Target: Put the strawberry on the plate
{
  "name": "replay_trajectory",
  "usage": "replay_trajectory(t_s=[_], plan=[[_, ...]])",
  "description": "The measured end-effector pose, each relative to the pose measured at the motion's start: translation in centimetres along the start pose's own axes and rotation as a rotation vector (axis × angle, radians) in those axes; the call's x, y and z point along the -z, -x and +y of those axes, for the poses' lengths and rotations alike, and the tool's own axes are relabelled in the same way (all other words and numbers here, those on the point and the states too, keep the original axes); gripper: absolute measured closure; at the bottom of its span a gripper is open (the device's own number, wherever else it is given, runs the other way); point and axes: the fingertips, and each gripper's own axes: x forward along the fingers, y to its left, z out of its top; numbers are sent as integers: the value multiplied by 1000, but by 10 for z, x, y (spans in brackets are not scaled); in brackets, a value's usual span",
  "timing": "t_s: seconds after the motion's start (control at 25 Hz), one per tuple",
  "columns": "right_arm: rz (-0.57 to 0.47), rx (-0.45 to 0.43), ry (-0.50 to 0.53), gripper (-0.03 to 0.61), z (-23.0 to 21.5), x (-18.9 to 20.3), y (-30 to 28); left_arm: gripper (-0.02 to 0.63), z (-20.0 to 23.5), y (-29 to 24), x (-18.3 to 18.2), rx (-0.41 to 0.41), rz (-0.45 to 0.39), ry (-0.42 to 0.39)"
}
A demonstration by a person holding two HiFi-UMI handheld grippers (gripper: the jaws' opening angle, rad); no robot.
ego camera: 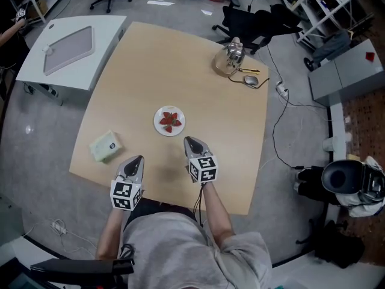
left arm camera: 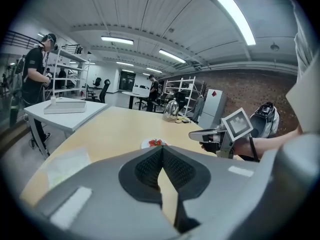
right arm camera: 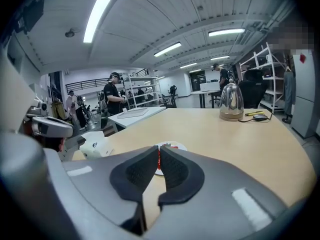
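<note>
A red strawberry (ego camera: 170,121) lies on the small white plate (ego camera: 159,128) in the middle of the wooden table (ego camera: 204,71). My right gripper (ego camera: 189,139) hovers just near of the plate, shut, with nothing between its pads. My left gripper (ego camera: 138,159) is lower left, close to the table's front edge, also shut and empty. In the left gripper view the strawberry (left arm camera: 156,142) and plate (left arm camera: 145,145) show just above the closed jaw tips (left arm camera: 162,150), with the right gripper (left arm camera: 192,133) to the right. The right gripper view has the plate (right arm camera: 178,146) behind the jaw tips (right arm camera: 159,150).
A green-and-white packet (ego camera: 104,146) lies at the table's left front. A glass kettle (ego camera: 229,58), a pen and a mouse (ego camera: 250,80) sit at the far right corner. A white side table (ego camera: 72,50) with a tray stands to the left; office chairs (ego camera: 243,21) are beyond.
</note>
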Motion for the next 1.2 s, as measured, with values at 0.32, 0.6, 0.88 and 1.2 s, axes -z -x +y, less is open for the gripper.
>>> replay_trajectory(t_s=[0.32,0.6,0.88,1.2], plan=[[-77,46,-14,571,-6,-7,50,594,-27,8,-8,30,-45,-32],[-141,103,-18,571,-12,-11,103,594,-52,18,-15,56,-78,-64],[-180,155,13,572,-10,-7,148,594,-68,29,-20,76,-103,-86],[-216,197,0,572,-4,1,188,594,-76,43,-24,83,-131,-94]])
